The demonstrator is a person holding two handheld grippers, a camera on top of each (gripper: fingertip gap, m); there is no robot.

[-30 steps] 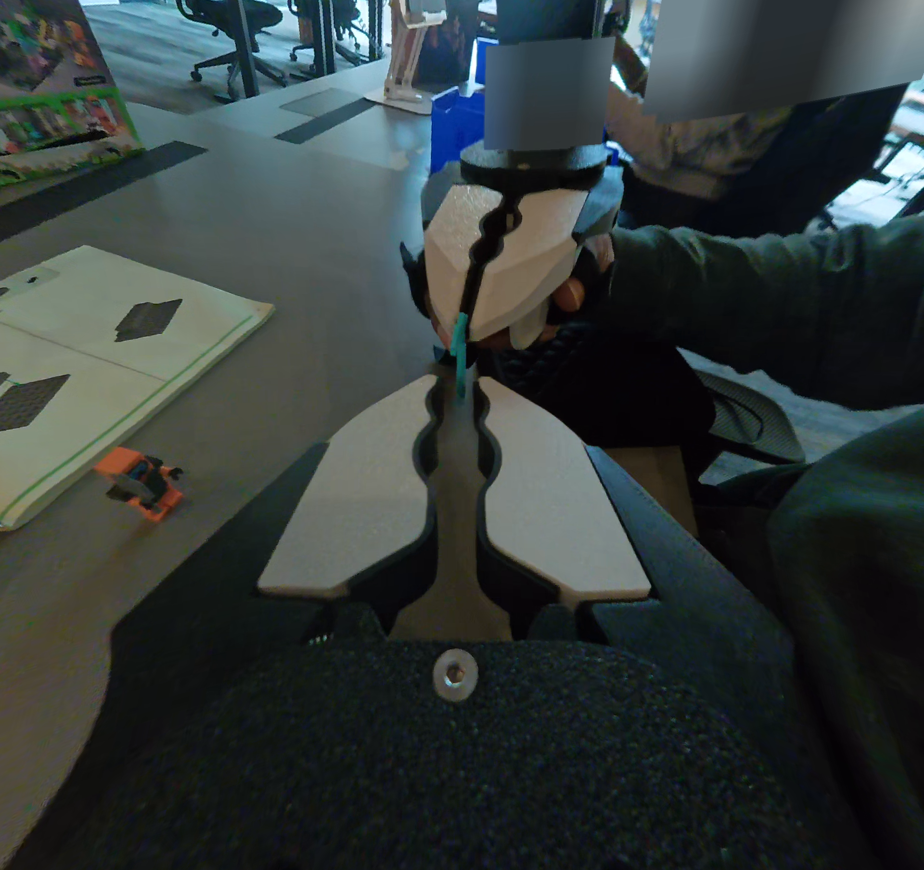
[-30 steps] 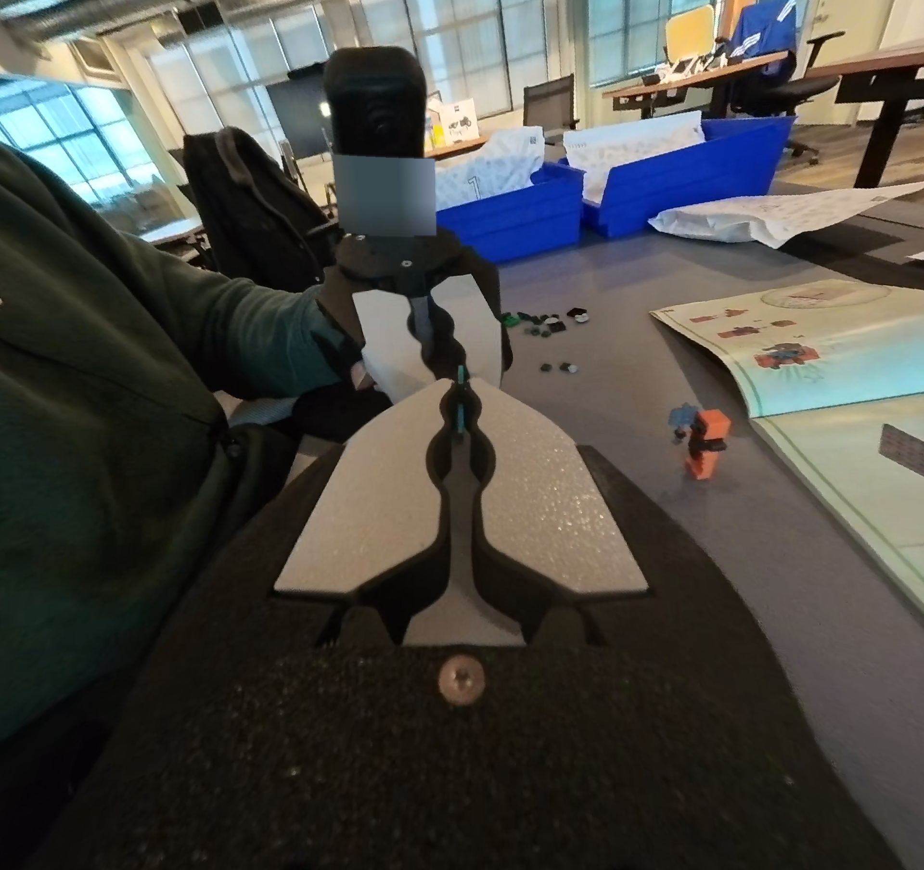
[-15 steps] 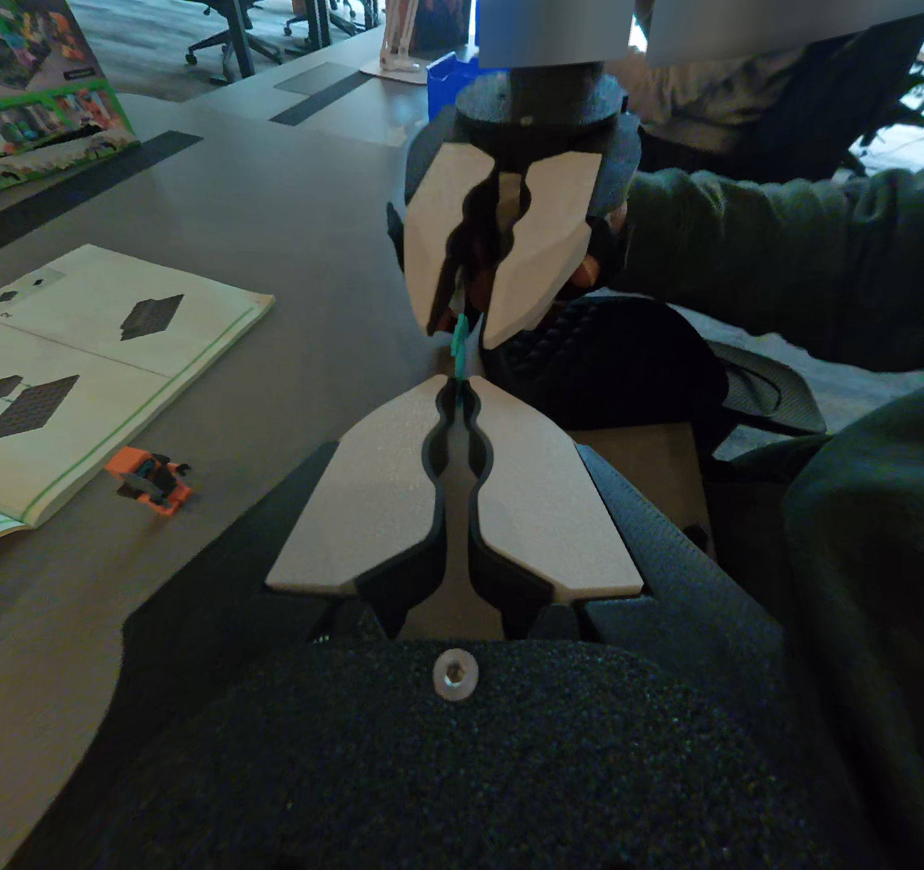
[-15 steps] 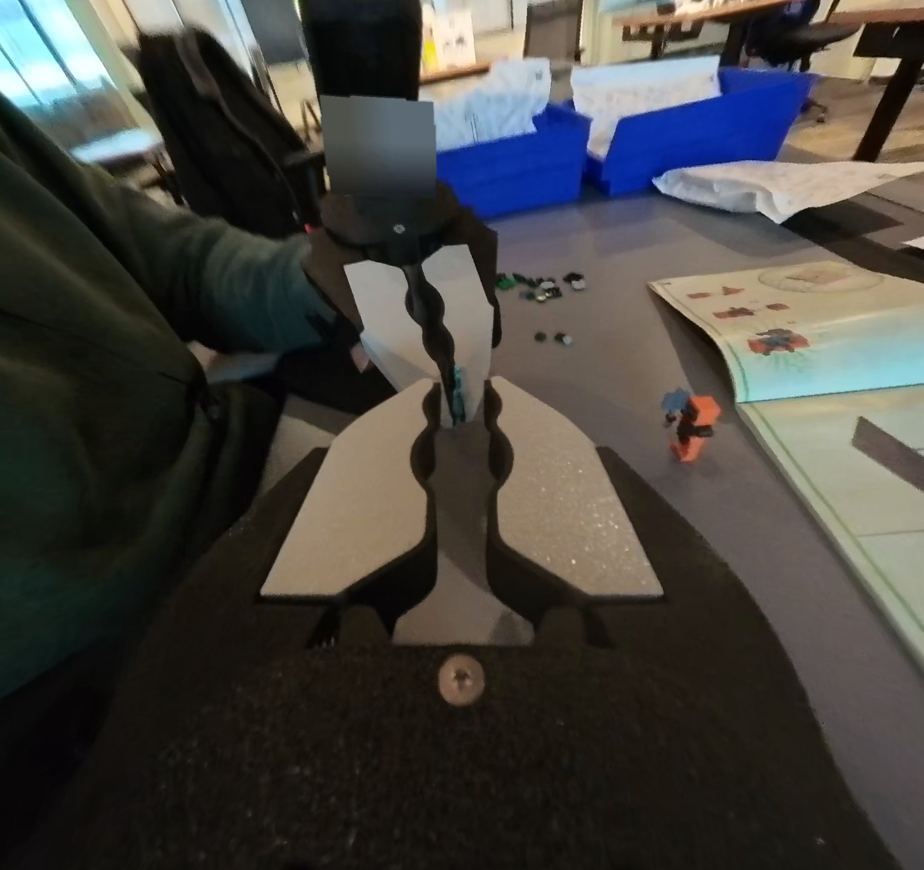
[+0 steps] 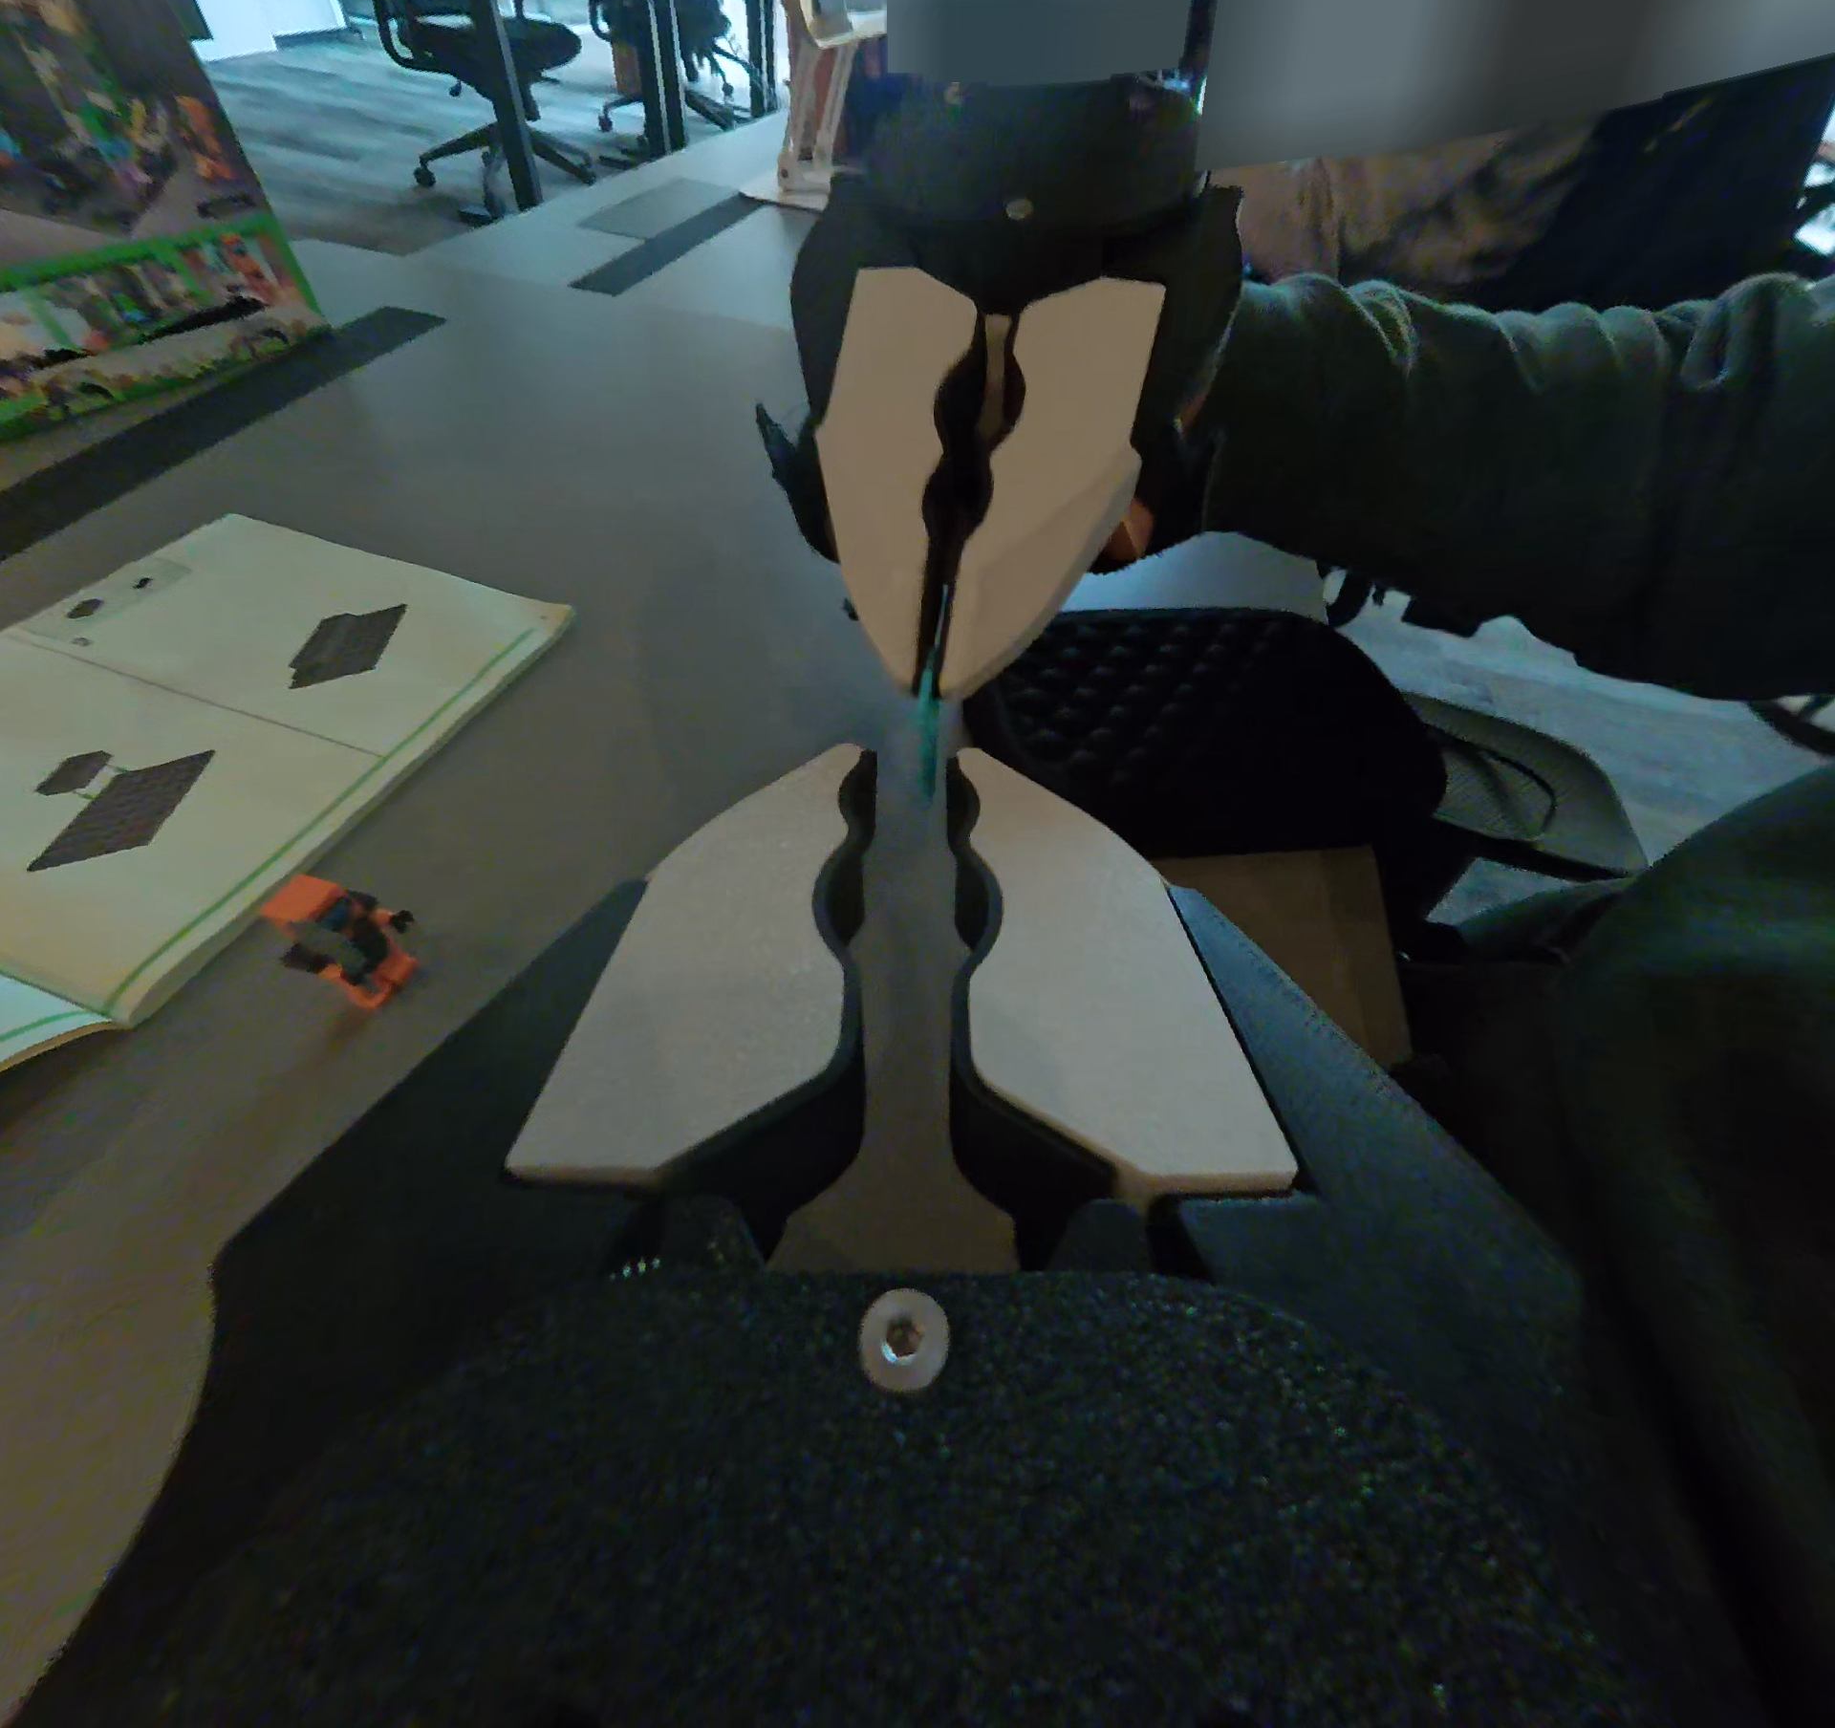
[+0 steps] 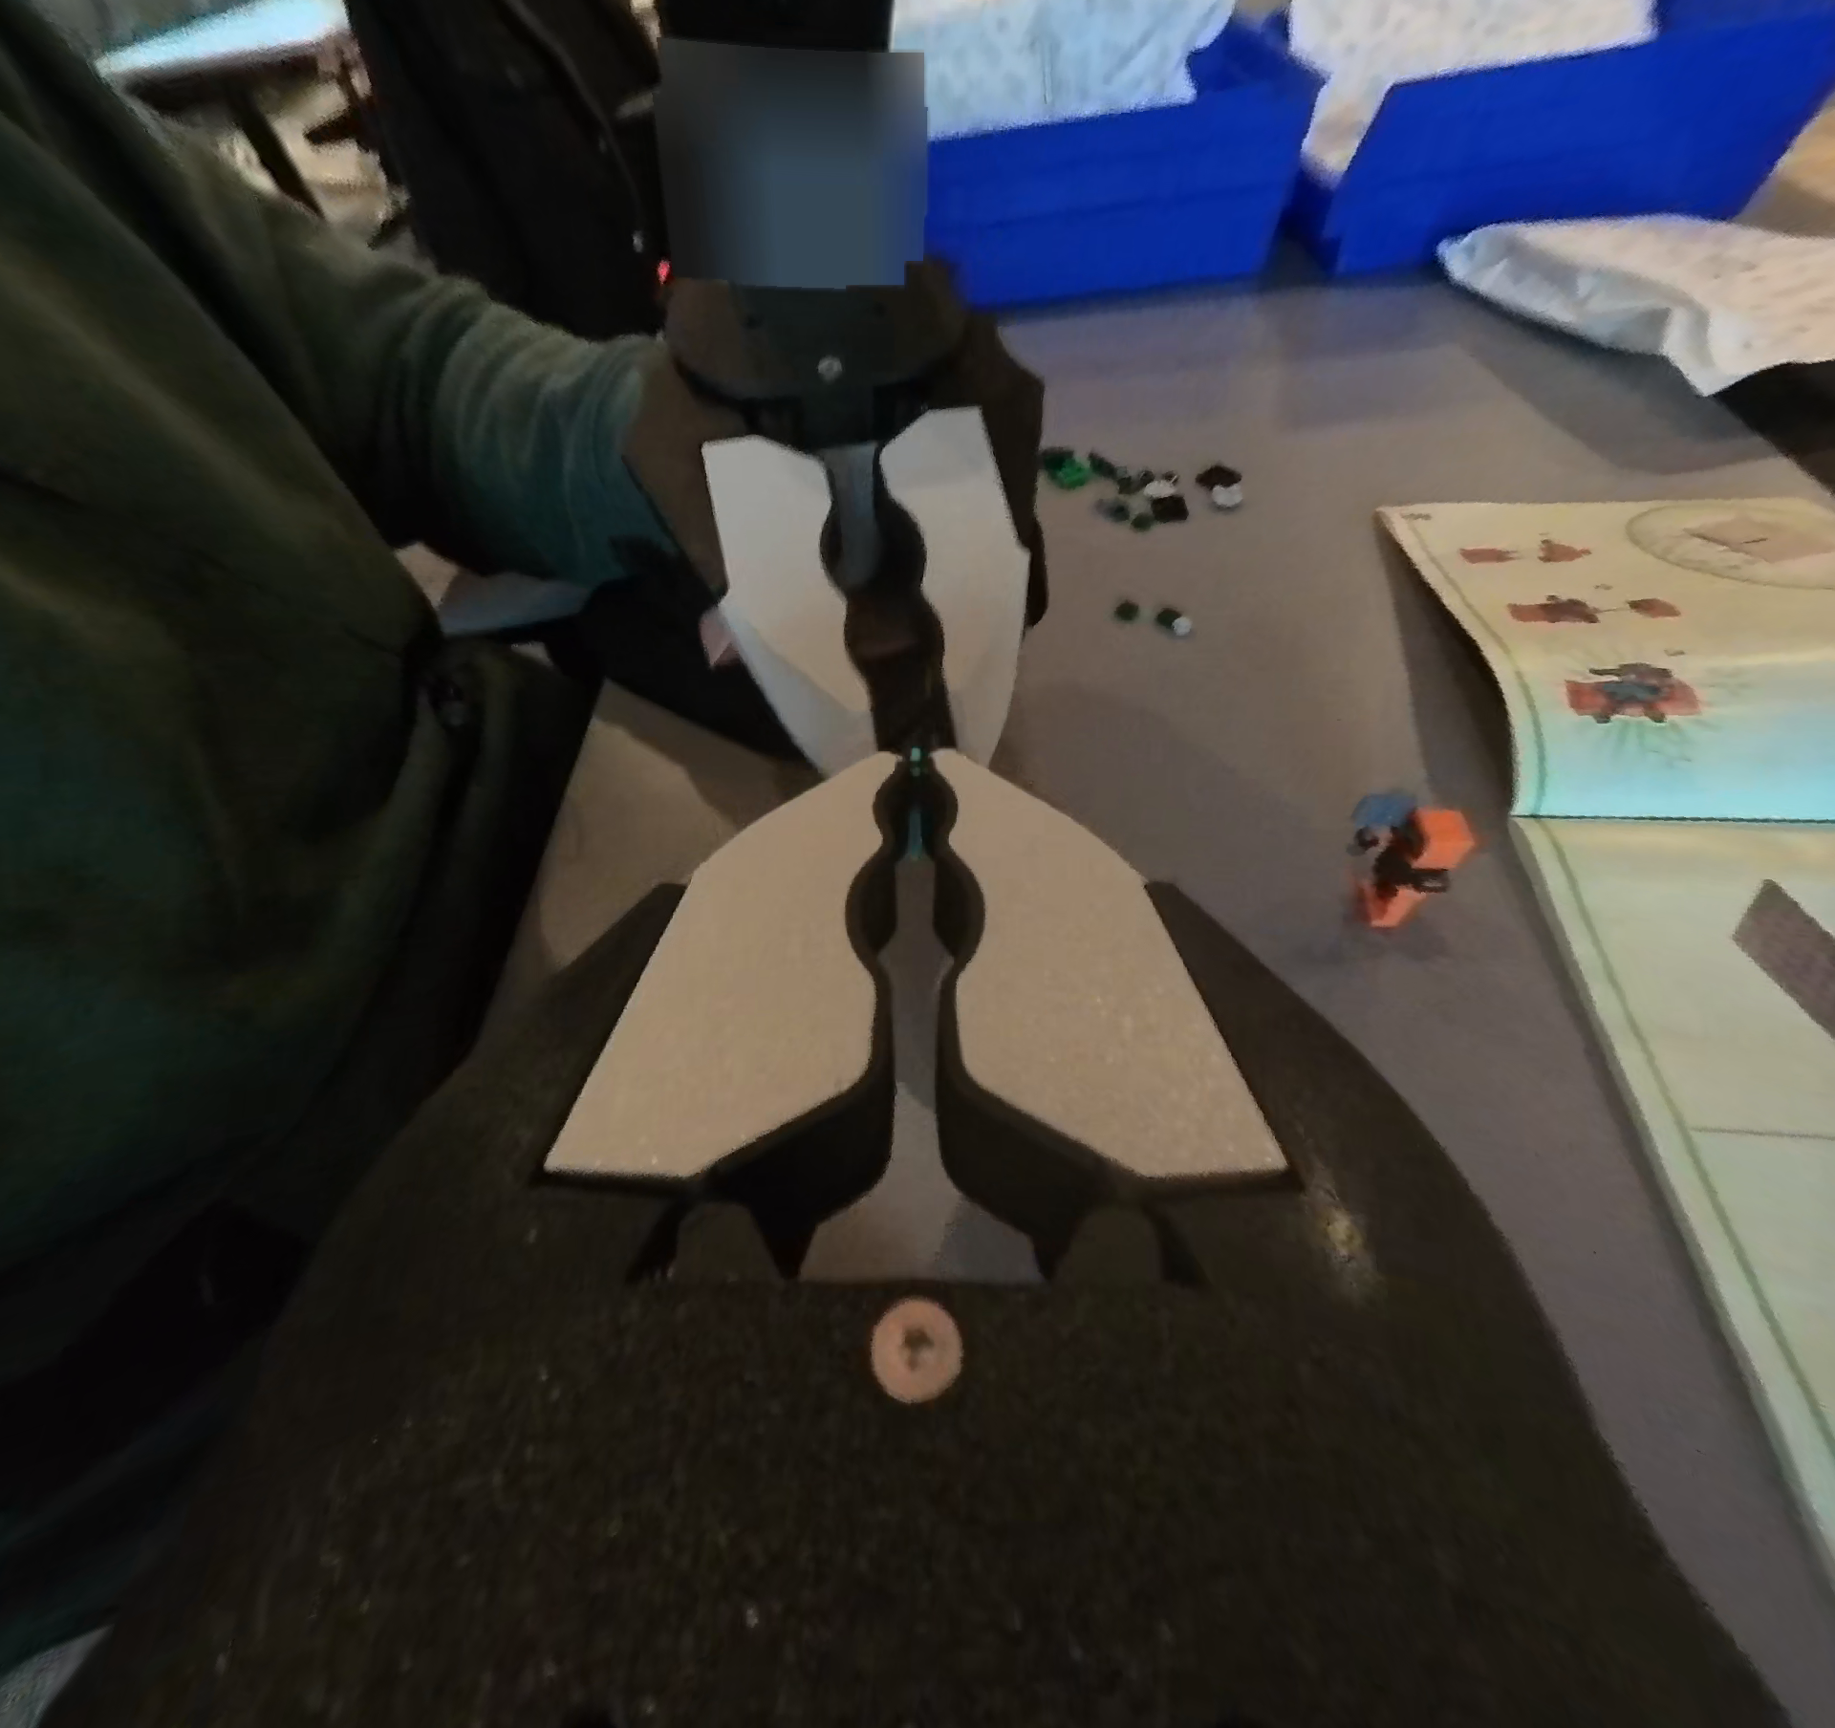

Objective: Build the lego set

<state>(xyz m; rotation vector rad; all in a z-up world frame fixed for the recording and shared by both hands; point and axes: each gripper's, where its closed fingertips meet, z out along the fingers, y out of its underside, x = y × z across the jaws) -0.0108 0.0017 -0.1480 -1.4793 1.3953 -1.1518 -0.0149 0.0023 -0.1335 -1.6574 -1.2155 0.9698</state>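
The two grippers meet tip to tip above the table (image 5: pixel 596 449), and everything here sits relative to the small teal piece (image 5: pixel 928 737) between them. The right gripper (image 6: pixel 916 767) is pinched nearly closed on the piece, which runs back between its tips. The left gripper (image 5: pixel 909 767) is parted by a narrow gap; the free end of the piece hangs in that gap, and I cannot tell whether either pad touches it.

Beyond the piece, seen from the right wrist, loose dark and green bricks (image 6: pixel 1142 499) lie well apart from it on the table. An orange figure (image 5: pixel 343 931) lies off to one side, just beside the open instruction booklet (image 5: pixel 228 737).

The risk looks like a dropped handover. The piece is thin and held only at its end, so if the right gripper lets go before the left has squeezed, it would likely fall toward the person's lap. A slight twist between the grippers could also lever it out sideways
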